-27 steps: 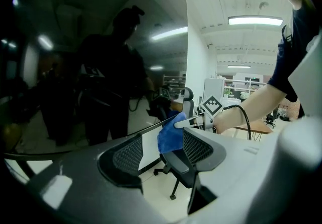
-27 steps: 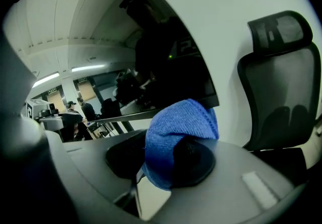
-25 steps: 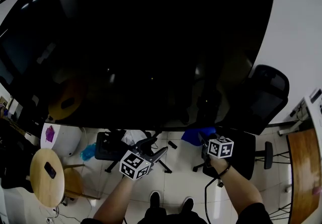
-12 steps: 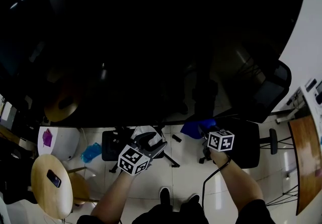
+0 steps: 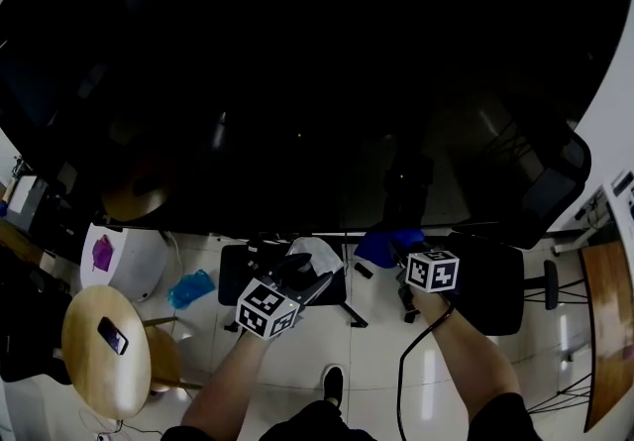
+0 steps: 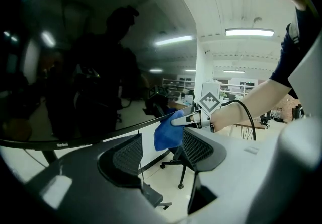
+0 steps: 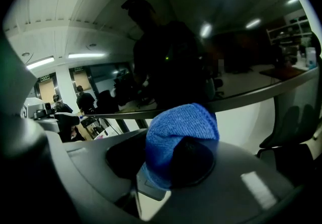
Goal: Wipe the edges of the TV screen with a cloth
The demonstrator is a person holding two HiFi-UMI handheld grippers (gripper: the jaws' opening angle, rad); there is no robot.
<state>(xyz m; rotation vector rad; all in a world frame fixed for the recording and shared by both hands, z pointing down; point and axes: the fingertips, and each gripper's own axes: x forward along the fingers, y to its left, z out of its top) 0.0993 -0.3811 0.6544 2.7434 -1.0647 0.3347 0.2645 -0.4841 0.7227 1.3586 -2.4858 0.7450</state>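
Blue cloth (image 7: 173, 132) sits bunched between the right gripper's (image 5: 401, 253) 2 clenched jaws, its top meeting the lower edge of the TV screen (image 5: 297, 82) just ahead of them. Beside it, the left gripper (image 5: 309, 276) has its 2 jaws spread with nothing gripped, just below that same edge. Under the right gripper stands a black chair (image 5: 485, 280).

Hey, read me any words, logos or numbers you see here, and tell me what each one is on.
"Redmi", as best it reads: tiny pale logo on the TV's lower bezel.
Left marker cube and right marker cube: square patterns only, no words.
Lit sign in the office behind: too blurred to read.
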